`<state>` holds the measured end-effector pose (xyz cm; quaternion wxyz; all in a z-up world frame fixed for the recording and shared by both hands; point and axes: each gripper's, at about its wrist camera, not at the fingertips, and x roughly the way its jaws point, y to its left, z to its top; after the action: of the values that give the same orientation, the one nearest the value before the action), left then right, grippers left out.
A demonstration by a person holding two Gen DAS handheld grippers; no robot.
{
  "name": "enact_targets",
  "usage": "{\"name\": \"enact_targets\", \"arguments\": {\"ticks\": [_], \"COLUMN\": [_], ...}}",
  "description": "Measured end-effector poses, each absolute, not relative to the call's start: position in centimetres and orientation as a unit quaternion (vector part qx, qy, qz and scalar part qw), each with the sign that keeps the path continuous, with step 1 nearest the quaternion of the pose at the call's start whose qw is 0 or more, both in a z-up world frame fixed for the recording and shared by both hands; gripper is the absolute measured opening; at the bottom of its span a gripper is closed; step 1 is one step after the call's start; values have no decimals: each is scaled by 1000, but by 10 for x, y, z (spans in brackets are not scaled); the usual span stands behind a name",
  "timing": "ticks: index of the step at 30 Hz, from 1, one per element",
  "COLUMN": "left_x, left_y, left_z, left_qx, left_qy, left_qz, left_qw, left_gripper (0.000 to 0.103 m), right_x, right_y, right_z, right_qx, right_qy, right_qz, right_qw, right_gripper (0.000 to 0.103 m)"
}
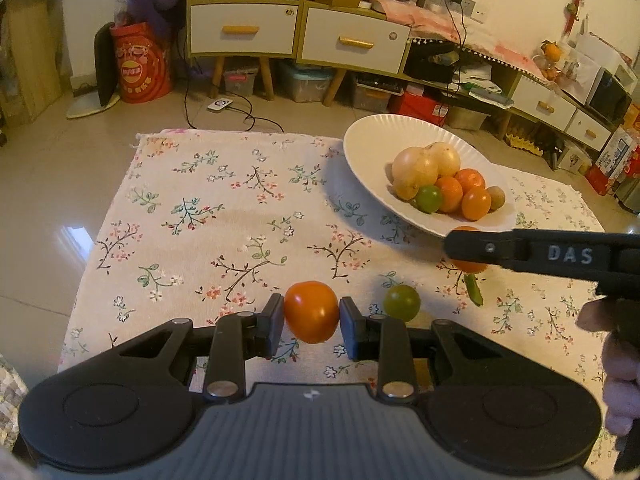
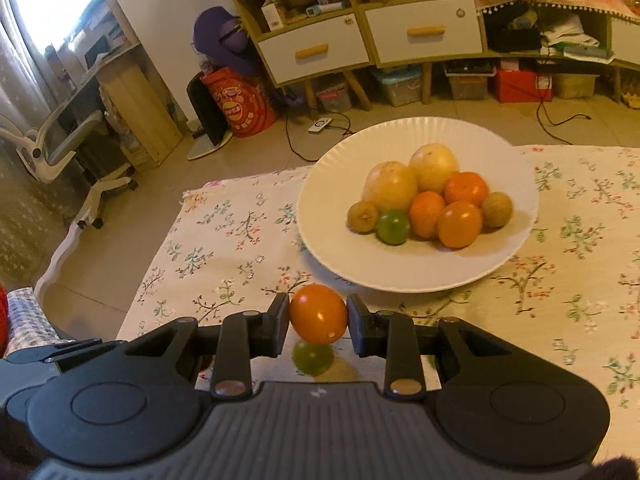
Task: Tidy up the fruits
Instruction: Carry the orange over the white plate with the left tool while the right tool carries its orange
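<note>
While we look along our left gripper (image 1: 311,326), we see its jaws pressed on both sides of a round orange fruit (image 1: 311,311), holding it just above the flowered cloth (image 1: 208,208) that covers the surface. A small round green fruit (image 1: 402,303) sits on the cloth just beside it, to the right. A thin green bit (image 1: 473,289) lies a little farther right; we cannot tell what it is.

Our right gripper (image 2: 318,325) also has its jaws closed on a shiny round orange fruit (image 2: 318,314). From the right wrist view, the small green fruit (image 2: 313,358) lies on the cloth right under that orange one. From the left wrist view, the right gripper reaches in from the right side, and its orange fruit peeks out above and below the black finger (image 1: 480,246).

Past both grippers stands a wide white ribbed plate (image 2: 332,184). It holds a pile of fruit: two big pale yellow round ones (image 2: 390,186) at the back, three orange ones (image 2: 459,224) in front, one green one (image 2: 393,226), and two little brownish ones (image 2: 363,216) at the sides. The fruits in the pile touch each other.
</note>
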<state>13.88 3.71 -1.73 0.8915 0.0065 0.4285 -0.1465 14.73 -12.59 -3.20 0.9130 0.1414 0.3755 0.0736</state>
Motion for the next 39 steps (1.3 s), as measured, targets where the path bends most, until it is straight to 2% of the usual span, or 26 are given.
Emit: {"name": "enact_targets", "arguments": {"ticks": [25, 39], "left_x": [146, 221], "left_y": [-3, -36], "left_z": [-6, -6], "left_qx": [-8, 0], "left_qy": [397, 376], "left_qz": [-172, -187], "left_qw": [901, 908], "left_gripper": [12, 12], "right_x": [138, 182], "right_y": [-195, -212], "right_z": [-27, -20], "right_qx": [173, 131], "right_qy": [350, 329], "right_qz": [5, 8], "right_qw": [921, 935], "right_gripper": [28, 28]}}
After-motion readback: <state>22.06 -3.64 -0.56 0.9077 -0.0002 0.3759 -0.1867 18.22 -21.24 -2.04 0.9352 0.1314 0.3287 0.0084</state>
